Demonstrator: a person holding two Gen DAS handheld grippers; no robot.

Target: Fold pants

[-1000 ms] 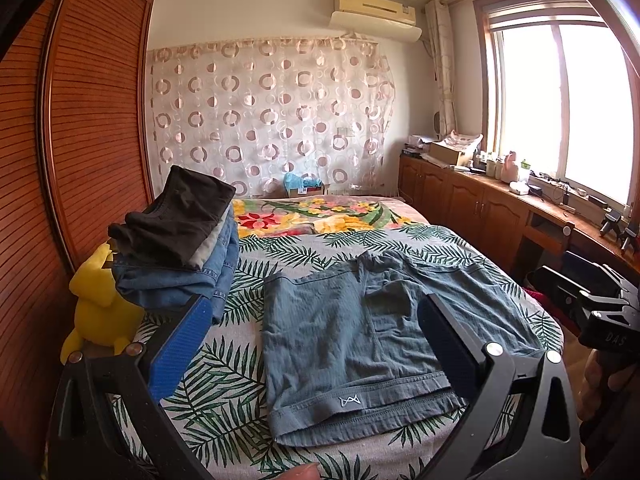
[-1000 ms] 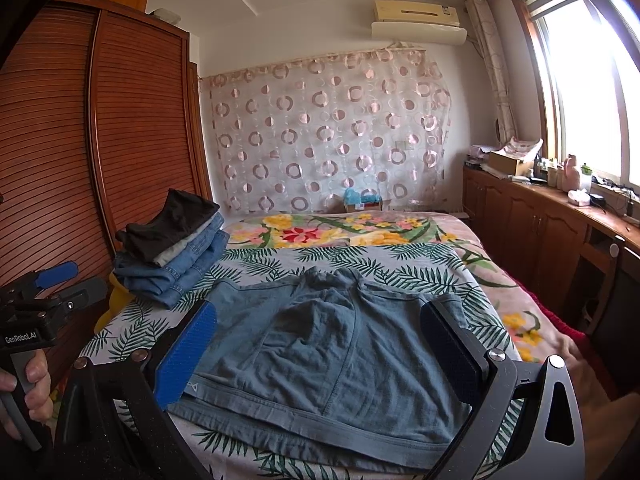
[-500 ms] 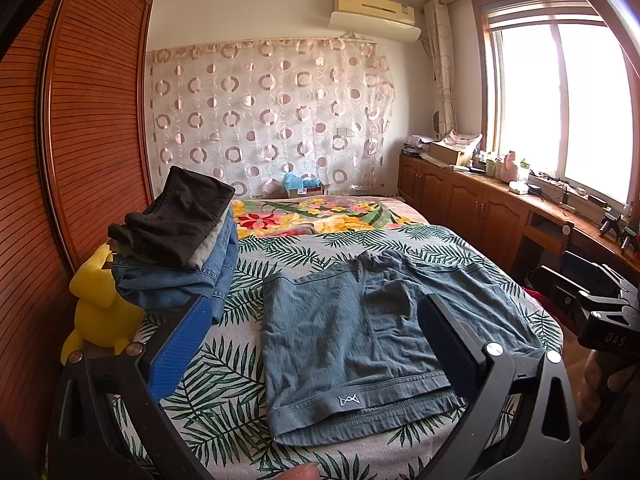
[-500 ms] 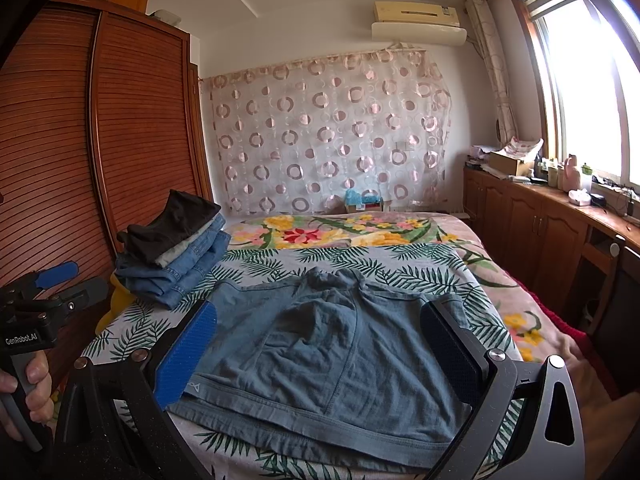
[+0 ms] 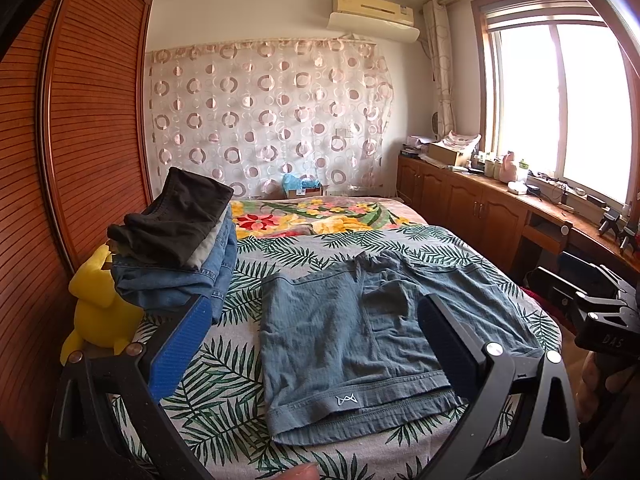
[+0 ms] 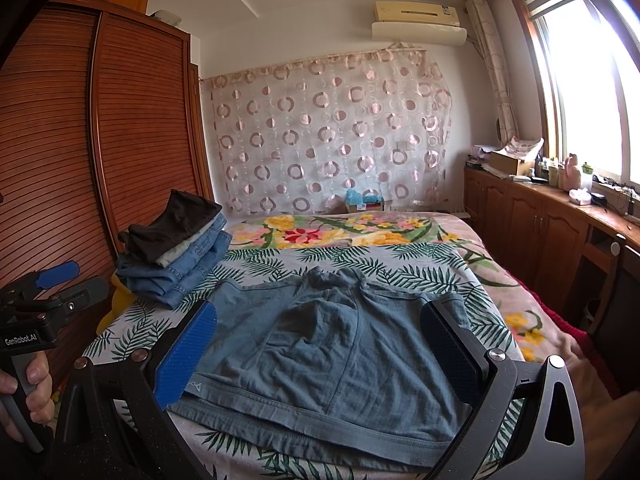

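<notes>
Blue-grey shorts [image 5: 360,336] lie spread flat on the bed [image 5: 224,380], waistband at the near edge w/ a small white logo, legs pointing to the far end. They sit on the palm-leaf sheet, centre-right of the mattress, a few creases around the crotch.

Left tool [image 5: 316,344] hovers over the near edge of the bed, its two blue pads wide apart, nothing between them. It's near the shorts' left half, not touching cloth. Right tool [image 6: 320,344] also spread wide, empty, held above the waistband w/ the shorts framed between the pads [image 6: 188,352]; no contact that I can see.

In the right wrist view the left tool's handle shows at far left, a hand [image 6: 28,392] wrapped around the grip. In the left wrist view the other tool's black body shows at the right edge, and a fingertip pokes in at the bottom.

Far left on the bed: a stack of folded clothes [image 5: 176,248], dark piece on top, pale one under it, denim below. Just left of it, a yellow plush toy [image 5: 100,312] against the slatted wood wardrobe [image 5: 80,120]. Floral blanket [image 5: 320,216] at the far end; circle-pattern curtain [image 5: 264,112] behind. Wood table [image 6: 560,216] w/ bottles & boxes runs along the right wall under the window.
</notes>
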